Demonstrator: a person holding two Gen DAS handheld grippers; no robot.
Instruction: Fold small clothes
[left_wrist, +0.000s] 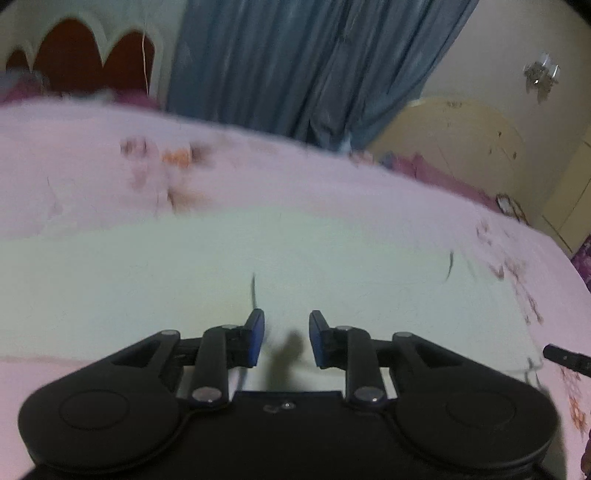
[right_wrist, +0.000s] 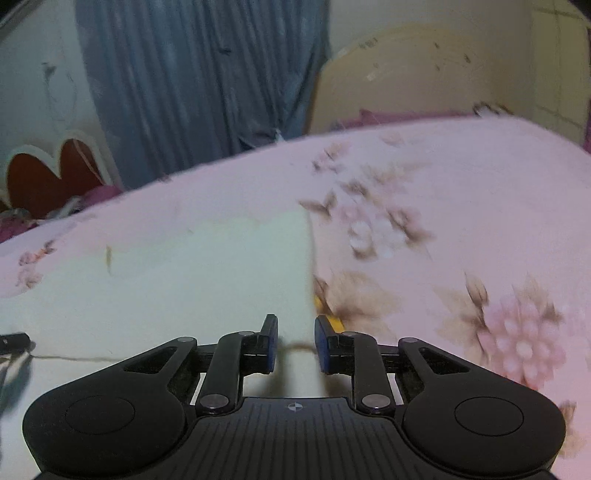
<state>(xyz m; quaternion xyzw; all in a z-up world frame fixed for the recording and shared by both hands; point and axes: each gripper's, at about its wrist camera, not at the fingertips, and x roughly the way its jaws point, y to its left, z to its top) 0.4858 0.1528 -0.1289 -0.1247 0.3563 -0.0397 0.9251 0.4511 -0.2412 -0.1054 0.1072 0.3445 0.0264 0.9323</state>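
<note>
A pale, greenish-white garment (left_wrist: 258, 258) lies flat on a pink floral bedsheet (left_wrist: 92, 173). My left gripper (left_wrist: 287, 317) hovers low over the garment's near part, jaws apart, with nothing pinched between the blue pads (left_wrist: 256, 336). In the right wrist view the same garment (right_wrist: 203, 288) ends in a straight right edge. My right gripper (right_wrist: 295, 321) straddles that edge near its front corner. Its jaws stand apart and the pads do not press the cloth. A brownish hem line runs across the gap. The frames are motion-blurred.
A small yellow patch (right_wrist: 334, 323) shows beside the garment's edge by the right finger. Beyond the bed's far edge hang a blue curtain (left_wrist: 295, 62) and a cream headboard (left_wrist: 461, 136). The other gripper's tip (left_wrist: 565, 356) pokes in at the right.
</note>
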